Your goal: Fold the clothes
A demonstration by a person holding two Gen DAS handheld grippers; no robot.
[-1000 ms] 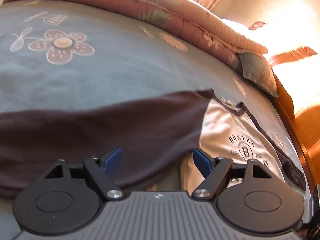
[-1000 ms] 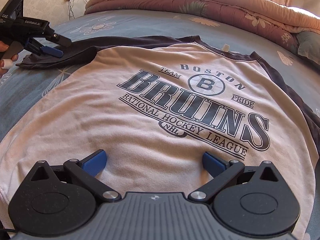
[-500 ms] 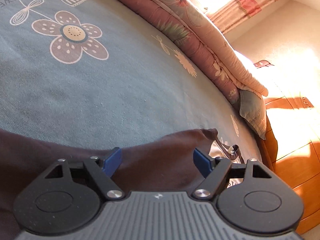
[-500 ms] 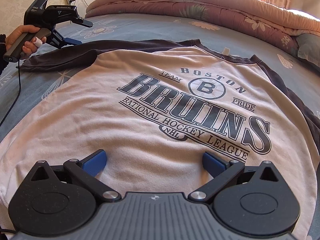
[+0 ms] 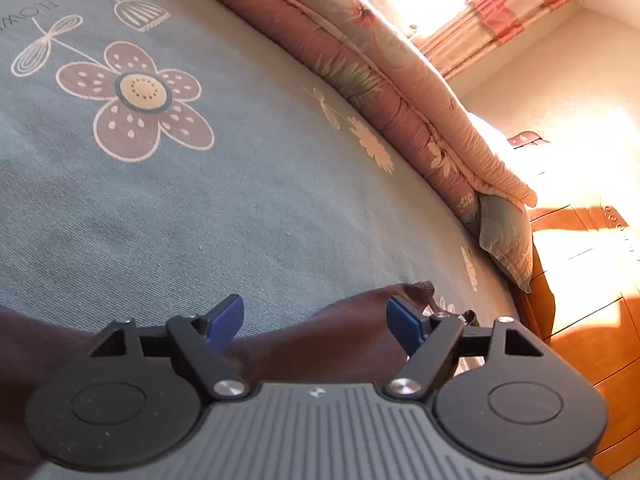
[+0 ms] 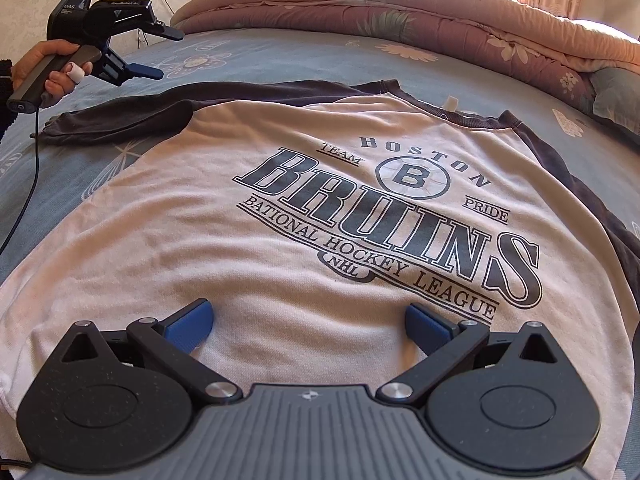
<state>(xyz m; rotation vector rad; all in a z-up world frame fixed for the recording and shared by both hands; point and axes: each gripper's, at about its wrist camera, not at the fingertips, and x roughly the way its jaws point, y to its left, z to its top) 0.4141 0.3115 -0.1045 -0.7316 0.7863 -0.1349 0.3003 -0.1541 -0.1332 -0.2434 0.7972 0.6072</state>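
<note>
right wrist view, starting at the far left: my left hand (image 6: 48, 70) is gripping the handle of my left tool (image 6: 154, 54), which is hovering above the cuff end of the shirt's dark left sleeve (image 6: 120, 120), its two fingers spread wide with nothing between them. a black cable (image 6: 24, 196) is hanging down from the handle across the blue flowered bedsheet (image 6: 248, 56). moving right, the shirt (image 6: 224, 240) is lying flat and face up on the bed, pale body with dark lettering reading boston bruins, its collar pointing toward the rolled pink quilt (image 6: 400, 12) along the far edge. my right tool (image 6: 308, 320) is sitting low over the shirt's lower front, fingers standing wide apart over the pale cloth, gripping nothing. at the far right the other dark sleeve (image 6: 592, 200) is running along the shirt's side.

left wrist view: my left tool (image 5: 316, 316) is pointing over the dark sleeve (image 5: 320, 344), blue pads well apart, the sleeve's fabric lying below and between them; i cannot tell whether the pads are touching it. a wooden cabinet (image 5: 592, 320) is catching sunlight on the right.
</note>
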